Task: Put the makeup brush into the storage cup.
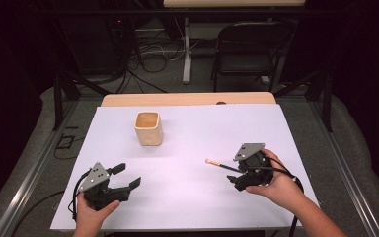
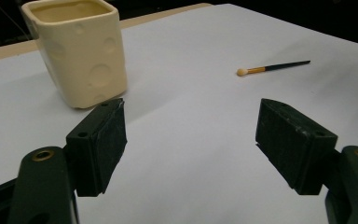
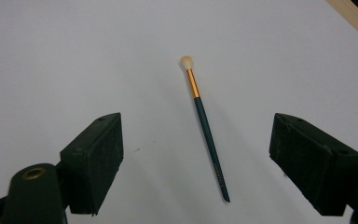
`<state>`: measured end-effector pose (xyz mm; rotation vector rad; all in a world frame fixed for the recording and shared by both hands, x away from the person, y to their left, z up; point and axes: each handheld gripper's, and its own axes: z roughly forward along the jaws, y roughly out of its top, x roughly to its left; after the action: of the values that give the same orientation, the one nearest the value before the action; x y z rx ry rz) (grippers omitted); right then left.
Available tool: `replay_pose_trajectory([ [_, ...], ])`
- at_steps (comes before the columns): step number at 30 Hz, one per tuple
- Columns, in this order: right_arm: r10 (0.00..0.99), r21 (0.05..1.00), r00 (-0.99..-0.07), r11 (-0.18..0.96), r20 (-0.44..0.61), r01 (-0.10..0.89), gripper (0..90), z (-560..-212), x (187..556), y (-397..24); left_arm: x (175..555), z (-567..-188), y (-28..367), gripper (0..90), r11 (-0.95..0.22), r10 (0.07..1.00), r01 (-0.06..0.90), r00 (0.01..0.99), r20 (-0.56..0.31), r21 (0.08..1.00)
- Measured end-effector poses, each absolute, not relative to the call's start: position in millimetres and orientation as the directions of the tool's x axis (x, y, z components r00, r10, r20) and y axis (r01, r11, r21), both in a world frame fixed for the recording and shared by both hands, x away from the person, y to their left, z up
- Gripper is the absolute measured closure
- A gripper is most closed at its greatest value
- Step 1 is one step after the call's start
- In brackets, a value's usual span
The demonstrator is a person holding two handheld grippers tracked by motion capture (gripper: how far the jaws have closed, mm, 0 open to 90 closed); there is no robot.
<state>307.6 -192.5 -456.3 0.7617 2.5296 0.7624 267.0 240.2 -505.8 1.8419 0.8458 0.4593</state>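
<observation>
A small make-up brush [image 1: 219, 164] with a dark handle, gold collar and cream tip lies flat on the white sheet [image 1: 197, 133]. My right gripper [image 1: 233, 177] is at its handle end, open. In the right gripper view the brush [image 3: 207, 128] lies on the sheet between the wide-apart jaws of the right gripper [image 3: 196, 163], touching neither pad. A cream square cup [image 1: 148, 128] stands upright at the back left. My left gripper [image 1: 128, 175] rests at the front left, open and empty. Its own view shows the left gripper [image 2: 191, 140], the cup [image 2: 81, 51] ahead and the brush [image 2: 272, 67] farther off.
The sheet covers a wooden table whose bare edge [image 1: 187, 98] shows at the back. Metal frame rails run along both sides. A dark chair [image 1: 246, 49] and cables stand on the floor beyond the table.
</observation>
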Motion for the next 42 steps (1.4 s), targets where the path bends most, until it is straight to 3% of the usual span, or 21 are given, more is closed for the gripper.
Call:
replay_pose_trajectory([
  [42,0.548,0.432,-0.819,0.789,-0.171,0.438,15.1,-463.9,349.0,-179.6,267.7,-506.6,240.0,25.3,-0.251,0.725,0.346,0.686,-0.061,0.904],
])
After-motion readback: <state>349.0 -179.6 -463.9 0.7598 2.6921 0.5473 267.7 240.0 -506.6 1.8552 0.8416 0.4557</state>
